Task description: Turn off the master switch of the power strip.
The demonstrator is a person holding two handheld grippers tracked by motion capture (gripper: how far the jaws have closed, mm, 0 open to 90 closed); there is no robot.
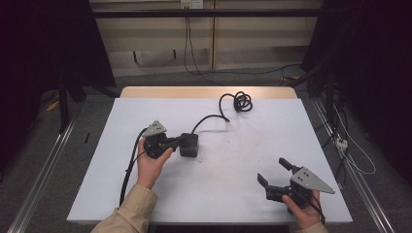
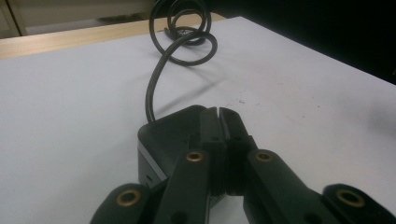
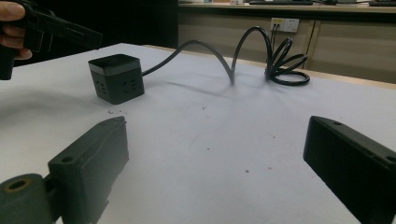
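One small black plastic socket cube sits left of centre on the white table, its stiff black rubber cable arching away to a coil near the far edge. The left gripper rests its closed jaws on the cube's top, holding nothing, while the right gripper waits wide open and empty well apart. Rigid, smooth and probably fairly dense, the cube looks best gripped across two opposite flat sides, and the springy cable will likely tug back.
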